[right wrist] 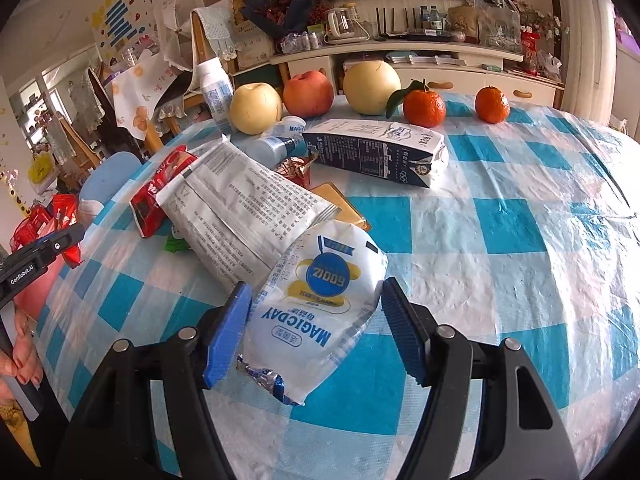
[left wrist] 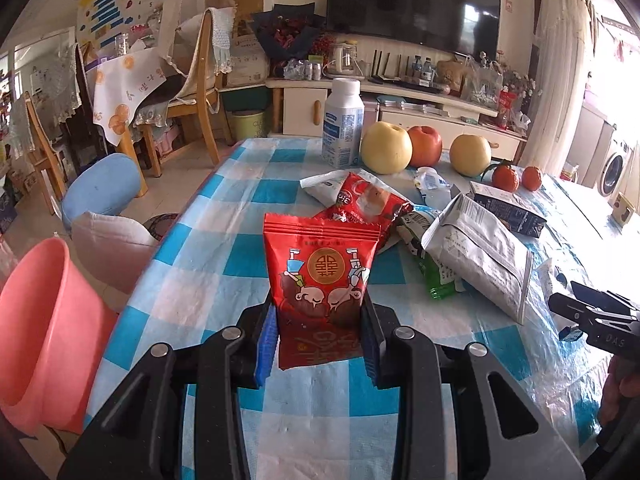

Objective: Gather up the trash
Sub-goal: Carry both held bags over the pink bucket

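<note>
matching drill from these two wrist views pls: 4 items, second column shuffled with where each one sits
Items:
1. red snack packet
2. white MAGICDAY pouch
3. milk carton
4. pink bucket

Places:
A. lying on its side on the checked tablecloth, in front of the fruit
B. beyond the table's edge, on the left gripper's side
C. between the fingers of the open right gripper, on the cloth
D. clamped upright in the left gripper

Pairs: 1-D, 2-C, 3-A, 4-B
</note>
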Motion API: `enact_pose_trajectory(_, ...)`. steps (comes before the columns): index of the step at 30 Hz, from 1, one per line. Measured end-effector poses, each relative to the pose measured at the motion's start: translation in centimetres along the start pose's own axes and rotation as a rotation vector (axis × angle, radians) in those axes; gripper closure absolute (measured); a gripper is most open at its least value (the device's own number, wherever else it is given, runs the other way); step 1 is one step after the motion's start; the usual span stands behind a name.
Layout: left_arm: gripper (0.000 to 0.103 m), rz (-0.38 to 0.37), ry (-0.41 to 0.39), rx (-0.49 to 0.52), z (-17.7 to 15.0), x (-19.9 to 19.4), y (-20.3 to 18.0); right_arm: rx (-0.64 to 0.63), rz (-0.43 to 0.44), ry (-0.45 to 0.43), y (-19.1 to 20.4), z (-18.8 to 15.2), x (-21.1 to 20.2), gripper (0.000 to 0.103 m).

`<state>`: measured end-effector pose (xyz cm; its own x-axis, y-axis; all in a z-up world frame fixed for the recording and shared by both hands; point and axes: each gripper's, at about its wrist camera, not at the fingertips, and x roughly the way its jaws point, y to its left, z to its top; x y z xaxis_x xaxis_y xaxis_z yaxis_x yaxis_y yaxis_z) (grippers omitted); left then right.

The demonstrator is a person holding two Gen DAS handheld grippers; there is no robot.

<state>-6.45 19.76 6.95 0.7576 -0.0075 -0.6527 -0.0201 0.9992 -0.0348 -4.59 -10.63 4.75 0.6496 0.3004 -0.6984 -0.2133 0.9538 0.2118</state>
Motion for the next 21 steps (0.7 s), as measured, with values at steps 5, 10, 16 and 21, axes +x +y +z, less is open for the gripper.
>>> enact_pose_trajectory(5,0.067,0.001,-0.026,-0.045,-0.2,-0.5,1.4,0.001,0.010,-0.045,1.3,0.0,-1.4,0.035)
enact_pose_trajectory(10,0.066,0.007,-0.038,-0.101,-0.4,-1.0,3.5,0.015,0.032,-0.069,2.9,0.2,-2.4,0.035)
enact_pose_trajectory(16,0.066,0.049,-0.081,-0.182,0.0,-2.3,7.2,-0.005,0.083,-0.056,6.3,0.4,-2.4,0.035)
enact_pose_trajectory(21,0.066,0.096,-0.122,-0.253,0.1,-3.7,11.0,-0.066,0.121,-0.049,10.1,0.9,-2.1,0.035)
